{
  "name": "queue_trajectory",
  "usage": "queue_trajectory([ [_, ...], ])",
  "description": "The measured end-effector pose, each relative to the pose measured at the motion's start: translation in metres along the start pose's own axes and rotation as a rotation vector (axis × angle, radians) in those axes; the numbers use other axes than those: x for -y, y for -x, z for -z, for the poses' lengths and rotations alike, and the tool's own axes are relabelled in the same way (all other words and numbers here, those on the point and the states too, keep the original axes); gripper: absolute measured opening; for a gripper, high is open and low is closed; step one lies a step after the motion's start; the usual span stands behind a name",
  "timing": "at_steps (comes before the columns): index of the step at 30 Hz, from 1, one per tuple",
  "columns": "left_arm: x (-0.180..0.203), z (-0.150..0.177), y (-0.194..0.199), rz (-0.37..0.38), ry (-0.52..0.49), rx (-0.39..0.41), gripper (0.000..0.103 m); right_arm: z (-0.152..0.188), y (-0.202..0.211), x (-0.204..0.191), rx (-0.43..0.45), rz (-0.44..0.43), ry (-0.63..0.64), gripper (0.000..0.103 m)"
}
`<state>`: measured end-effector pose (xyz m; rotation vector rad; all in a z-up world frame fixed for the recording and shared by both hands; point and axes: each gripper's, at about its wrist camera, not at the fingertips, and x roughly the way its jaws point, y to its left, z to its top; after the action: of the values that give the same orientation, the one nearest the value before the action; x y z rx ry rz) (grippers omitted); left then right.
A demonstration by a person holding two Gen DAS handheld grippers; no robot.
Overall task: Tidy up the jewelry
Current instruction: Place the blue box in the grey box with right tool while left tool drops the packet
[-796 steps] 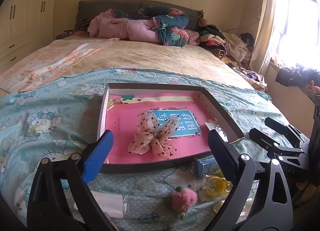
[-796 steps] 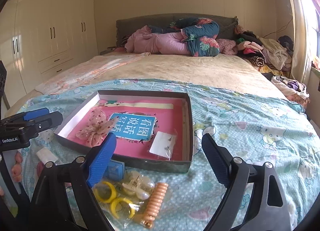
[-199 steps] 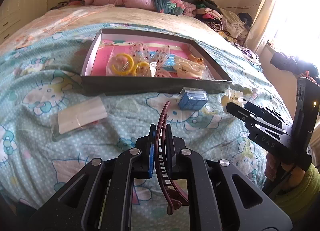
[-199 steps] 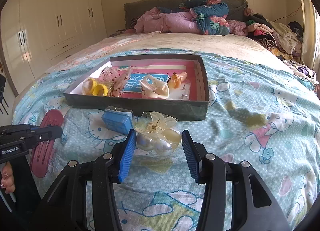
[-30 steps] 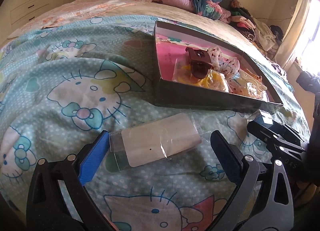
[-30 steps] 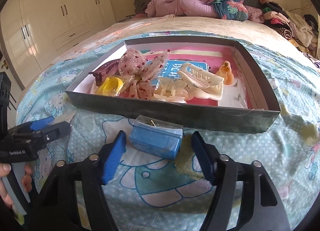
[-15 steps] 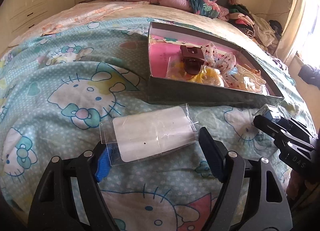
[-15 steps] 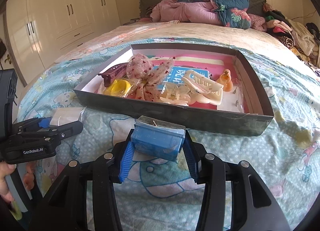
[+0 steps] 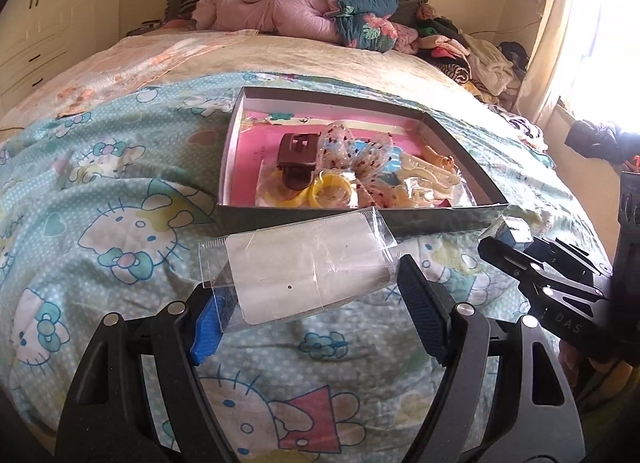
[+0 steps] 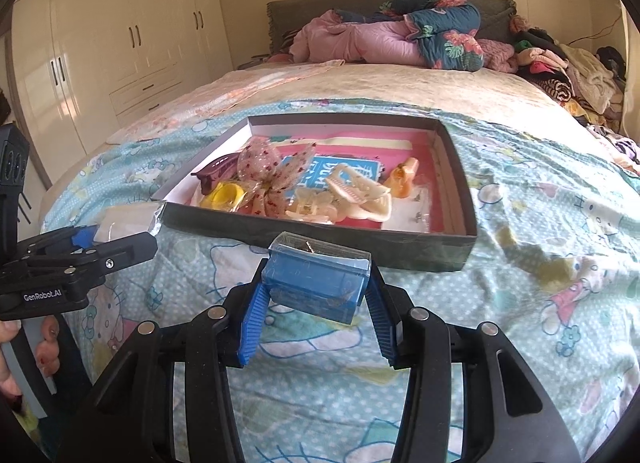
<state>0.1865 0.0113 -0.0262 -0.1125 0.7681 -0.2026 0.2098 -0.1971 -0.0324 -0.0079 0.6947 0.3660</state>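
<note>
Both tools have just closed on their loads and lifted them off the bedspread. A second ago the packet and the little box lay on the cover between spread jaws. Now the left tool (image 9: 316, 303) grips the clear plastic packet with its white card (image 9: 308, 267) across its width, jaws fairly wide, and the right tool (image 10: 316, 303) pinches the blue box with a clear lid (image 10: 318, 277) by its sides, jaws about a third open. Each load hangs just short of the tray's near wall. To my eye these look like the last loose pieces, so what remains is to carry them over the wall and set them down.

Just beyond, the dark shallow tray (image 9: 360, 219) sits on the blue cartoon-cat bedspread (image 9: 120, 223). It holds a brown claw clip (image 9: 296, 161), yellow rings (image 9: 332, 193), a spotted sheer bow (image 9: 352, 151) and cream clips (image 10: 360, 193).

Further back the bed runs to a pink and floral quilt (image 10: 384, 39) against the headboard, with heaped clothes (image 10: 560, 71) on the right, cream wardrobes (image 10: 120, 31) on the left and a bright window (image 9: 604, 23).
</note>
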Motion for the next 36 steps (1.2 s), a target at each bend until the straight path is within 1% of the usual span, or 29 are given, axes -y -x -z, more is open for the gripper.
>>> queue_trajectory([
  [7,0.019,-0.010,-0.003,0.034,-0.025,0.010,0.068,-0.002,0.013,0.020,0.028,0.035,-0.021,0.044],
  [17,0.041,-0.030,-0.016,0.057,-0.062,0.016,0.068,-0.009,0.017,0.038,0.055,0.071,-0.048,0.044],
  [28,0.043,-0.052,-0.038,0.058,-0.078,0.016,0.068,-0.023,0.008,0.047,0.066,0.089,-0.050,0.044],
  [36,0.043,-0.068,-0.059,0.058,-0.084,0.011,0.068,-0.039,-0.010,0.057,0.058,0.112,-0.047,0.044],
])
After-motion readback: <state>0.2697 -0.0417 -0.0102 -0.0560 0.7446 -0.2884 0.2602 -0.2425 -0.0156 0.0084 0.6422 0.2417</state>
